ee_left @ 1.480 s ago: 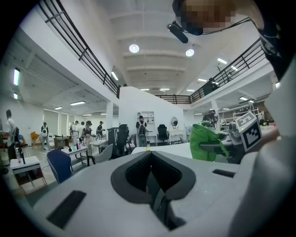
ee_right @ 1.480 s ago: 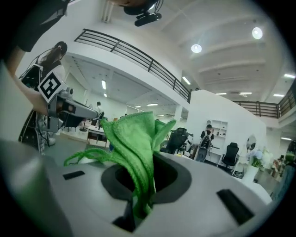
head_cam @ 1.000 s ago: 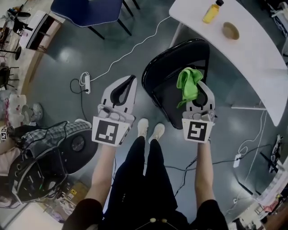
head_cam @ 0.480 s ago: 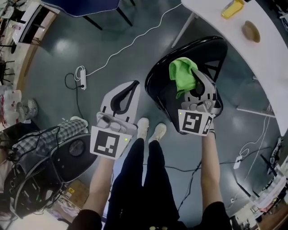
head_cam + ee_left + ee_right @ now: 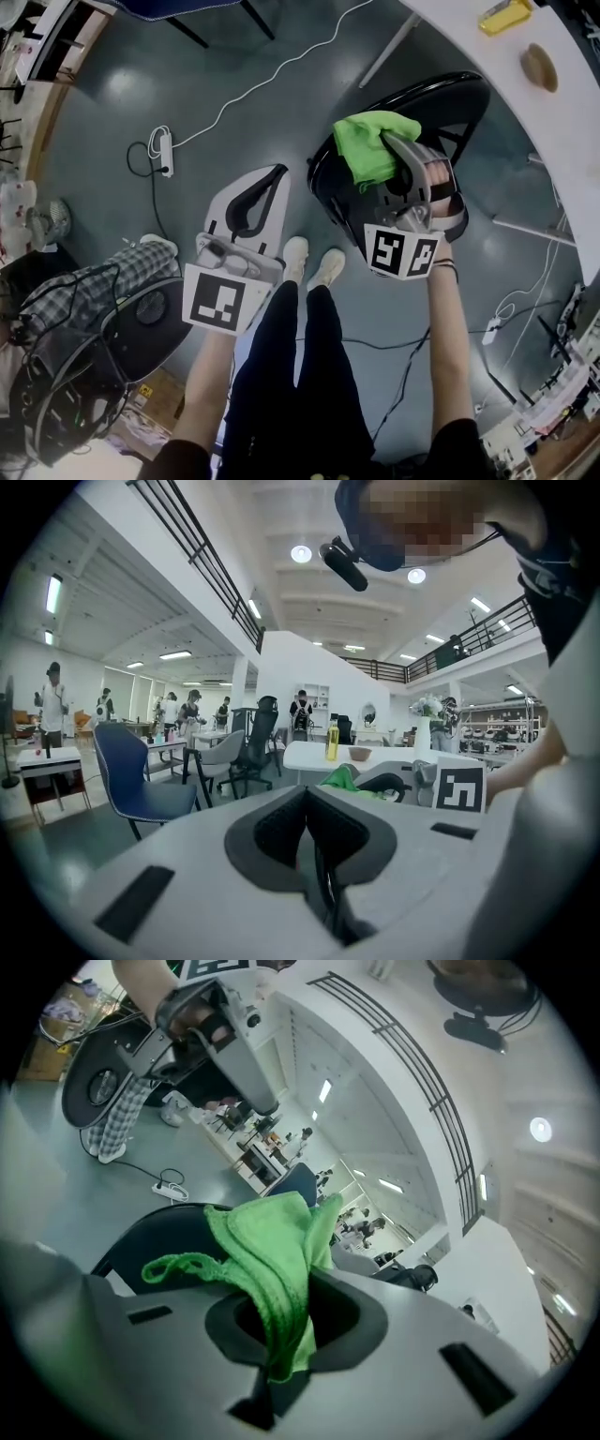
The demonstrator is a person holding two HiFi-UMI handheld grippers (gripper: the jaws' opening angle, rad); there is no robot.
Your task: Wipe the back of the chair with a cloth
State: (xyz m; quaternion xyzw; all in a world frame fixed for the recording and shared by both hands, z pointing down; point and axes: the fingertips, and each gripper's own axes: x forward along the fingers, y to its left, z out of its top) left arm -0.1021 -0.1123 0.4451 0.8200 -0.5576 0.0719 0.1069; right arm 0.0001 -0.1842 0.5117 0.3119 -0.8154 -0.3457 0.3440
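A black folding chair (image 5: 464, 94) stands just ahead of my feet; in the right gripper view its dark back (image 5: 155, 1232) curves behind the cloth. My right gripper (image 5: 389, 142) is shut on a green cloth (image 5: 367, 150), which bunches out of the jaws (image 5: 267, 1260) and rests against the chair's upper left edge. The gripper is rolled to one side. My left gripper (image 5: 275, 173) hangs over the floor to the left of the chair, apart from it, shut with nothing in it (image 5: 306, 795). From there the cloth (image 5: 337, 778) shows off to the right.
A white table (image 5: 562, 122) at the upper right carries a yellow bottle (image 5: 506, 16) and a brown bowl (image 5: 539, 67). A power strip (image 5: 165, 150) with a white cable lies on the floor at left. Black equipment (image 5: 141, 319) sits at lower left, and a blue chair (image 5: 131, 780) stands further off.
My right gripper has carried the cloth up and leftwards onto the chair's edge and has rolled sideways. The left gripper has hardly moved.
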